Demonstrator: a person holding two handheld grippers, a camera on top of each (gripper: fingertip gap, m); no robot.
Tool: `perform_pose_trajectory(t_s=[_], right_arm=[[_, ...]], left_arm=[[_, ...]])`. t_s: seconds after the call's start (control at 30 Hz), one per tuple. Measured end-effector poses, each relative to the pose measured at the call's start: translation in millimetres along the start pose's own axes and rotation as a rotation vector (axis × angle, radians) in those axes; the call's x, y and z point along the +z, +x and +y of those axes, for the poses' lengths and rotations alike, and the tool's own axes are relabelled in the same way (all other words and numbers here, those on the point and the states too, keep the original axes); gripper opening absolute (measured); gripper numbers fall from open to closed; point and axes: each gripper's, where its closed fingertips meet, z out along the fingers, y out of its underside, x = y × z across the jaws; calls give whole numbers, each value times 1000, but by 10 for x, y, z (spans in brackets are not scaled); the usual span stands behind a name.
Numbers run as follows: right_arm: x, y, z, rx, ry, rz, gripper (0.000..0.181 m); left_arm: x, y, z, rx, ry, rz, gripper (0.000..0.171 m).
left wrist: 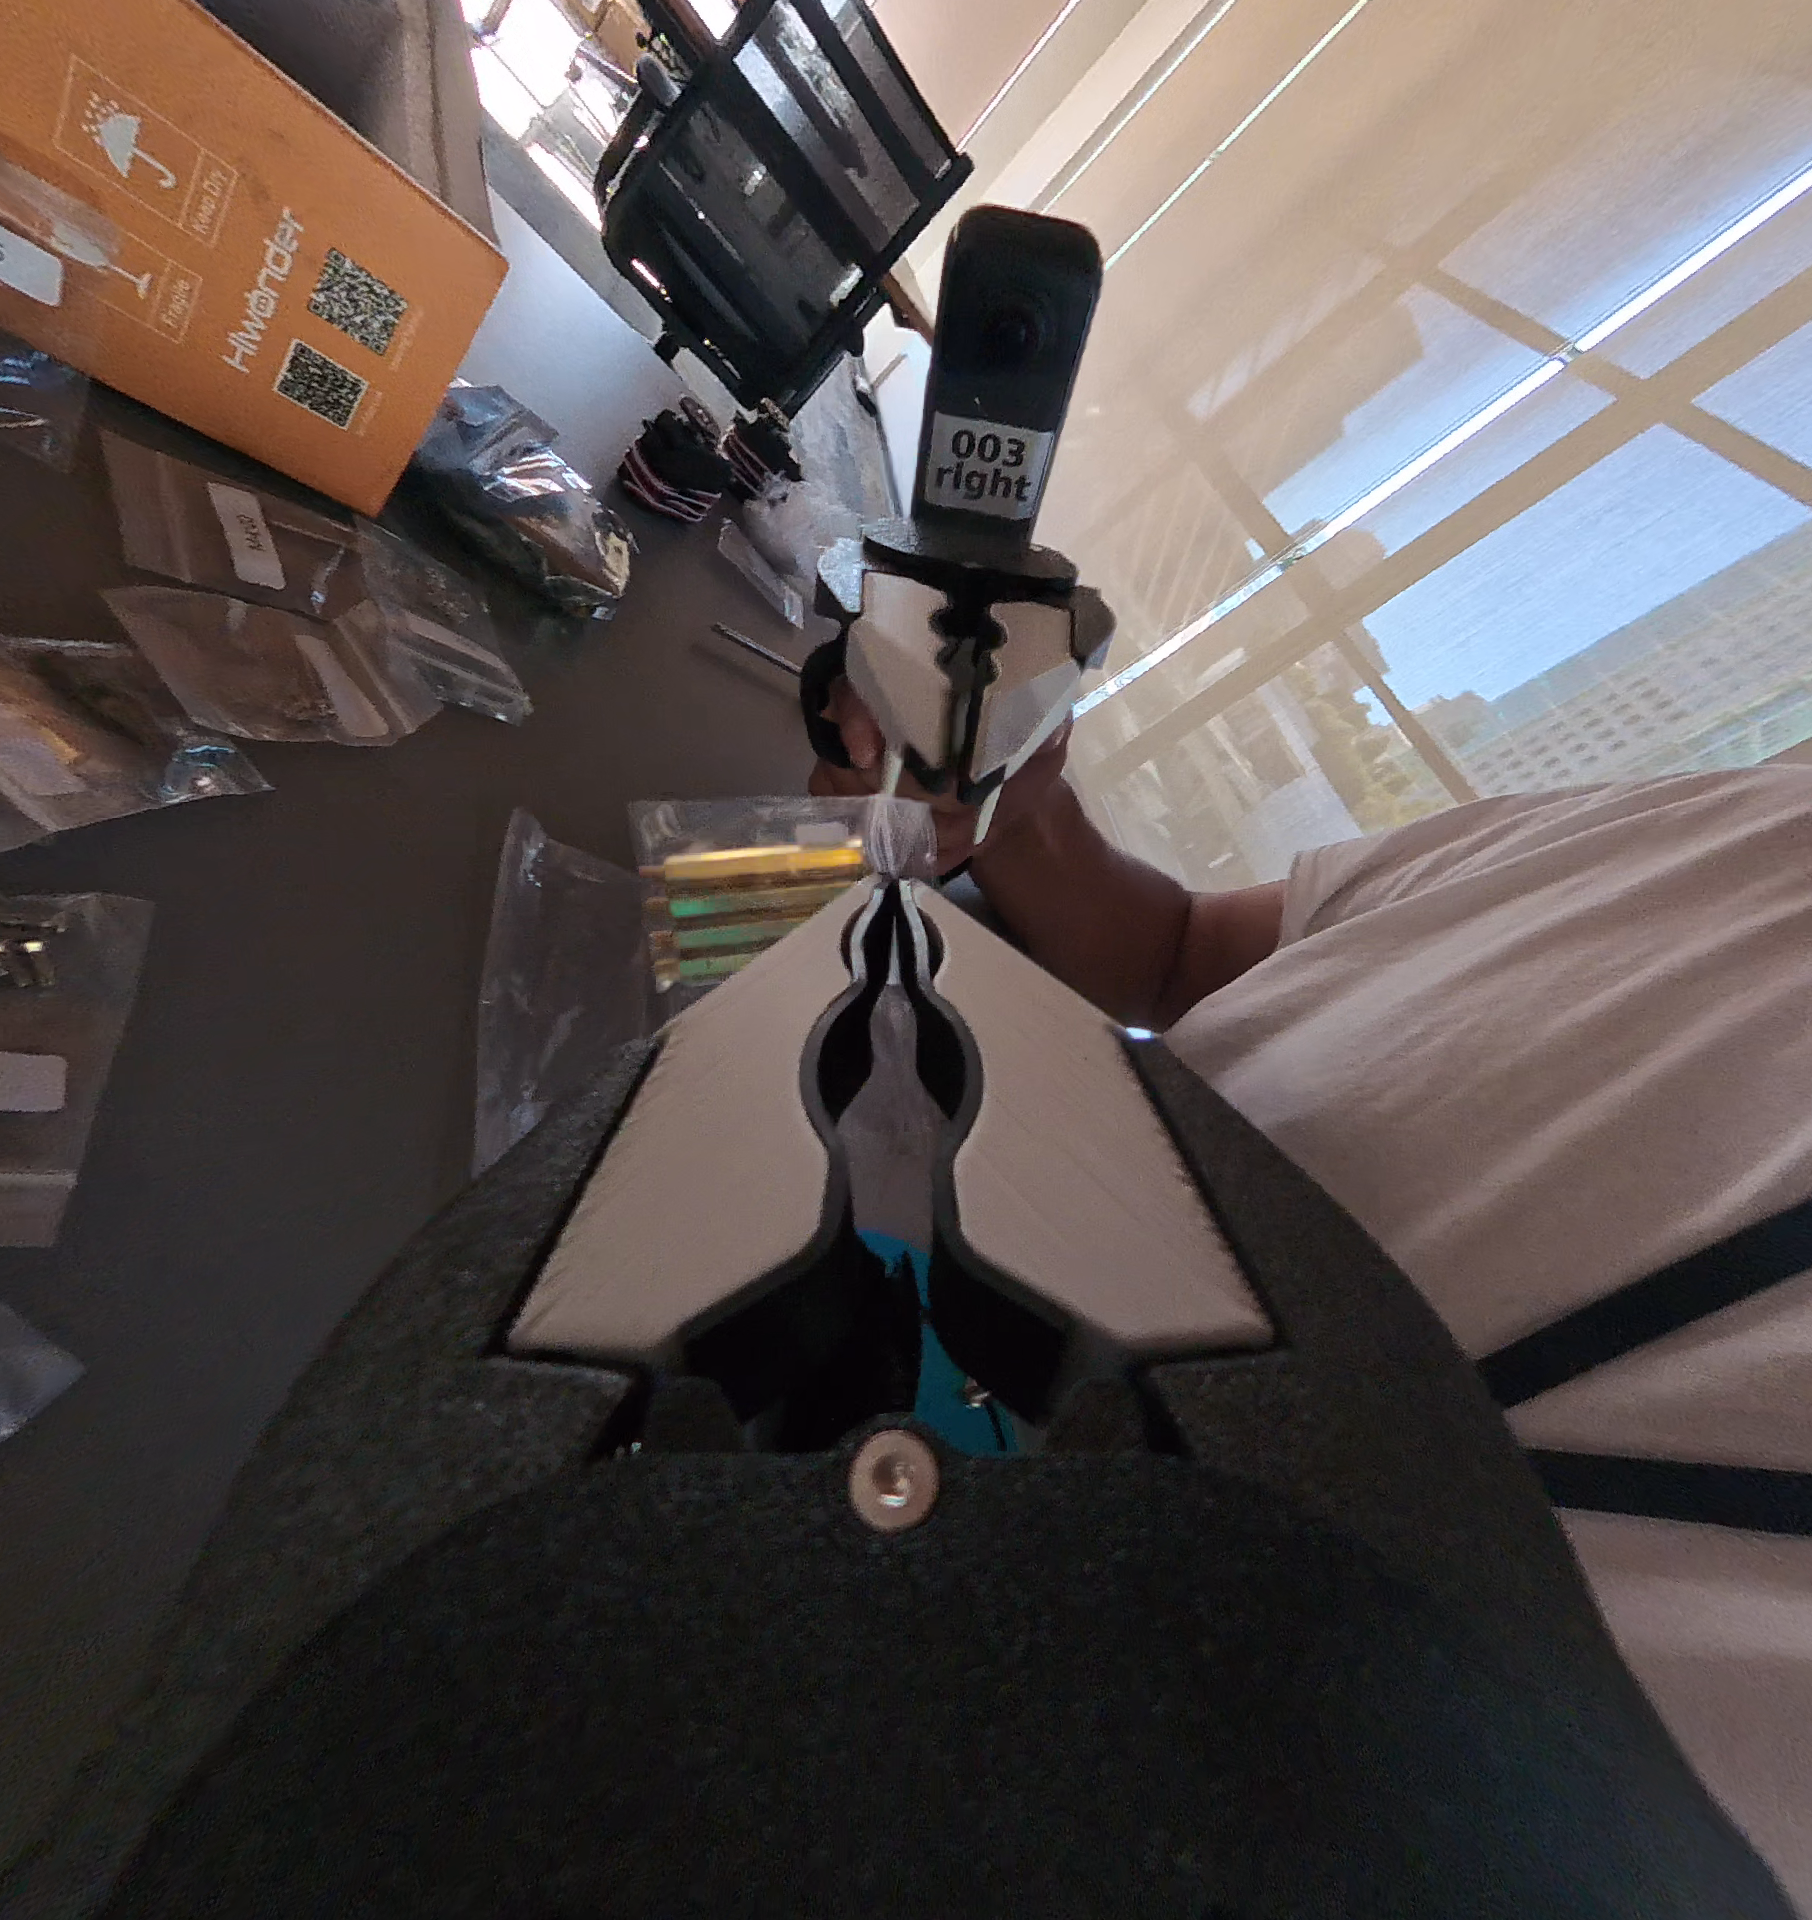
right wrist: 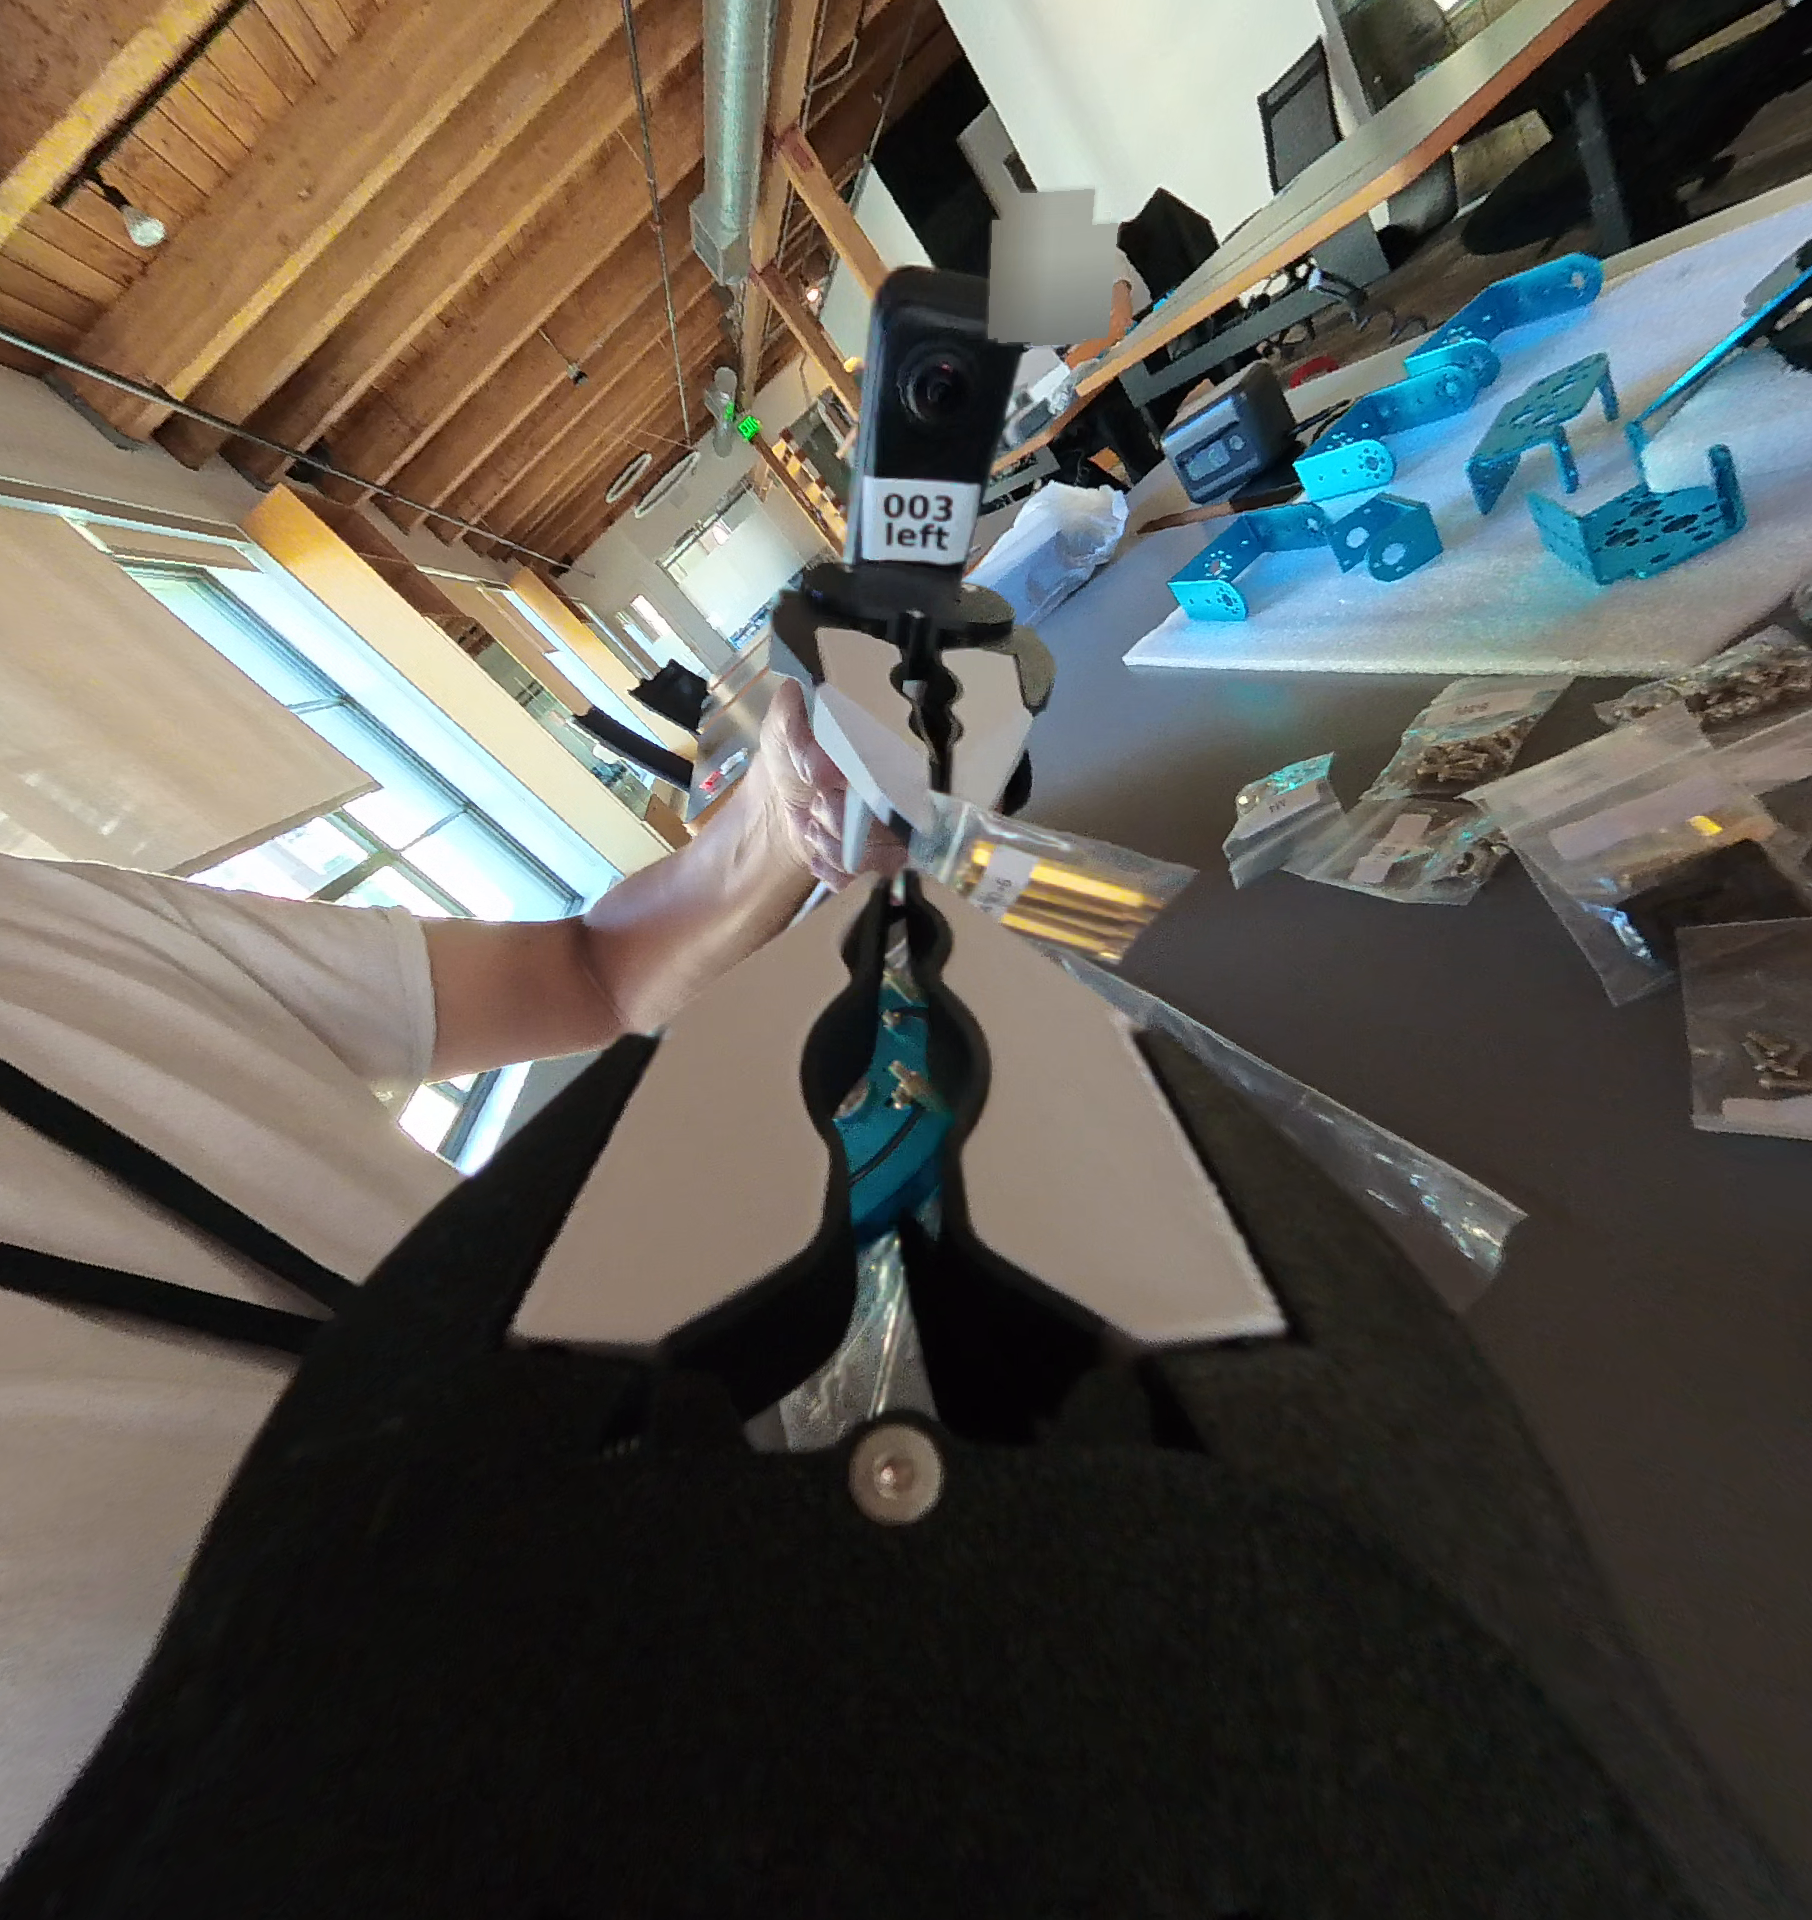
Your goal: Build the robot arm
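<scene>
A small clear plastic bag of brass standoffs [left wrist: 746, 883] hangs in the air over the dark table [left wrist: 310, 1039], between my two grippers, which face each other tip to tip. My left gripper [left wrist: 897, 885] is shut on the bag's bunched top edge. It also shows in the right wrist view [right wrist: 907, 821], pinching the bag's end. My right gripper [right wrist: 897, 883] is shut on the same edge of the bag [right wrist: 1058, 883], just below the left gripper's tips. It shows in the left wrist view [left wrist: 938, 795] too. A hand [right wrist: 777, 800] holds each gripper.
An orange cardboard box [left wrist: 206, 229] and several clear bags of screws [left wrist: 289, 665] lie to the left. An empty clear bag [left wrist: 559, 987] lies below the held one. Blue metal brackets [right wrist: 1504, 499] sit on a white foam sheet [right wrist: 1401, 634]. More screw bags [right wrist: 1660, 790] lie nearby. Left and right tips are no more than a few centimetres apart.
</scene>
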Motion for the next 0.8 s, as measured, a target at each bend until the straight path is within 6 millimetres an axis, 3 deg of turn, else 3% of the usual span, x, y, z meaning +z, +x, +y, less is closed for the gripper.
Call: perform_pose_trajectory(t_s=[0.07, 0.17, 0.27, 0.33, 0.43, 0.53, 0.6, 0.8], right_arm=[[4, 73, 11, -4, -8, 44, 16], [-8, 156, 15, -78, -26, 112, 20], [13, 118, 34, -92, -55, 65, 30], [41, -38, 64, -55, -70, -73, 39], [92, -257, 169, -13, -130, -242, 33], [119, -432, 275, -62, -176, -316, 13], [114, -456, 265, -108, -166, -302, 5], [59, -346, 228, -117, -163, -209, 4]], left_arm=[[-12, 3, -17, -16, 11, 11, 0], [-25, 61, -24, -9, 12, 40, 0], [-30, 276, -7, -2, -7, 151, 0], [-33, 445, 36, 15, -33, 234, 0], [-27, 624, 104, 34, -68, 317, 0], [1, 608, 132, 37, -85, 298, 0], [-11, 576, 125, 24, -81, 293, 0], [1, 451, 128, 14, -83, 236, 0]])
